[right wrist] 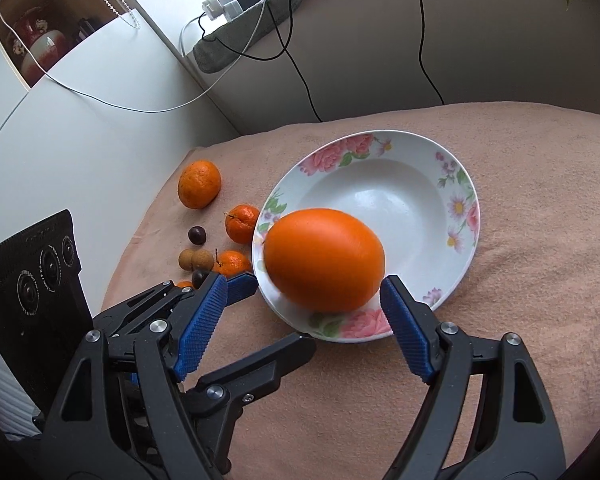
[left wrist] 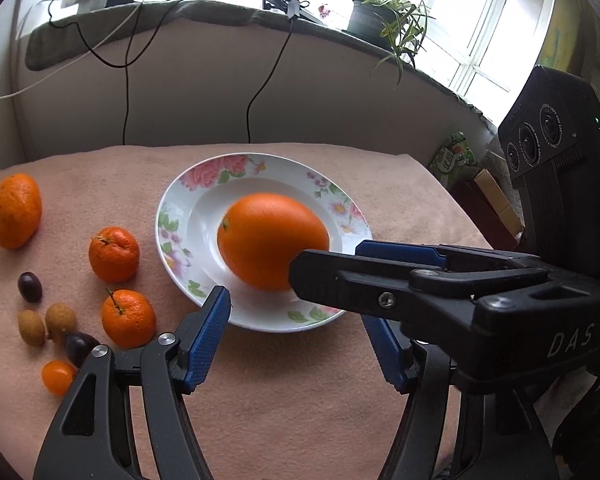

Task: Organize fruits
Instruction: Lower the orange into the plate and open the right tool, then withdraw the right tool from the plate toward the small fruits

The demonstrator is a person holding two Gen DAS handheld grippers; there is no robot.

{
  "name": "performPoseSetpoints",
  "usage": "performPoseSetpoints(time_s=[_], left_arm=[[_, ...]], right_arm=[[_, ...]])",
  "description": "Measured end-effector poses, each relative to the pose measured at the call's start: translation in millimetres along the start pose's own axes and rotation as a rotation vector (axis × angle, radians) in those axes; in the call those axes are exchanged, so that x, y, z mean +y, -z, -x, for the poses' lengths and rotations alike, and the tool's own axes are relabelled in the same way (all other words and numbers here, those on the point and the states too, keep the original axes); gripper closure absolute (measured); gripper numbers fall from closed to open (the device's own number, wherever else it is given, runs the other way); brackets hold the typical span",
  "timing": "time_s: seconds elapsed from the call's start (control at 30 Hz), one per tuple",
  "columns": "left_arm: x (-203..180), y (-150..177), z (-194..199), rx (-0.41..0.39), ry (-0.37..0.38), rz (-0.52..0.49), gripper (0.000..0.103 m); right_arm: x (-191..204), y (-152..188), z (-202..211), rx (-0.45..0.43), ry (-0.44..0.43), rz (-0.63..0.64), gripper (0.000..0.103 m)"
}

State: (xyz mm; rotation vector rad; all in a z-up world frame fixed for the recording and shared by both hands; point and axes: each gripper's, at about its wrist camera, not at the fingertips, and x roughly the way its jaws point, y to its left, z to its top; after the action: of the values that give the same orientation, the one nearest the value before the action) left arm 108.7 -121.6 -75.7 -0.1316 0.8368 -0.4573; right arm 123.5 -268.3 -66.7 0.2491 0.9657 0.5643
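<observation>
Nearby, both hand-held grippers, left (left wrist: 296, 336) and right (right wrist: 304, 320), gape empty beside the plated orange (right wrist: 324, 260), mandarins (left wrist: 114, 254) leftward.

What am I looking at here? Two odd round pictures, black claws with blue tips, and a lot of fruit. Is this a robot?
No robot arm: a person holds a pair of tongs in each hand, and each carries a wide-angle camera looking along its fingers. One picture is from the left tongs, the other from the right tongs; each also catches the other tool beside it.

On the pink cloth sits a flowered plate with a large orange in it. The right tongs stand open around the orange, their blue pads not pressing it. The left tongs are open and empty.

Beside the plate lie three smaller oranges, two brown round fruits, two dark ones and a tiny orange one, waiting to be sorted.
</observation>
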Motion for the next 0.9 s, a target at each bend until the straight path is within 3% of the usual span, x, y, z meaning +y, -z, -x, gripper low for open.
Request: performPoseSetpoints(time_s=[0.07,0.9], left_arm=[[2,0,1,-0.001,-0.008,0.006,0.036],[23,16,37,-0.051,-0.057,0.068,0.036]], right_arm=[[-2,-1,4,-0.019,0.009,-0.009,0.015],[-1,10,28,-0.121,0.085,0.004,0.014]])
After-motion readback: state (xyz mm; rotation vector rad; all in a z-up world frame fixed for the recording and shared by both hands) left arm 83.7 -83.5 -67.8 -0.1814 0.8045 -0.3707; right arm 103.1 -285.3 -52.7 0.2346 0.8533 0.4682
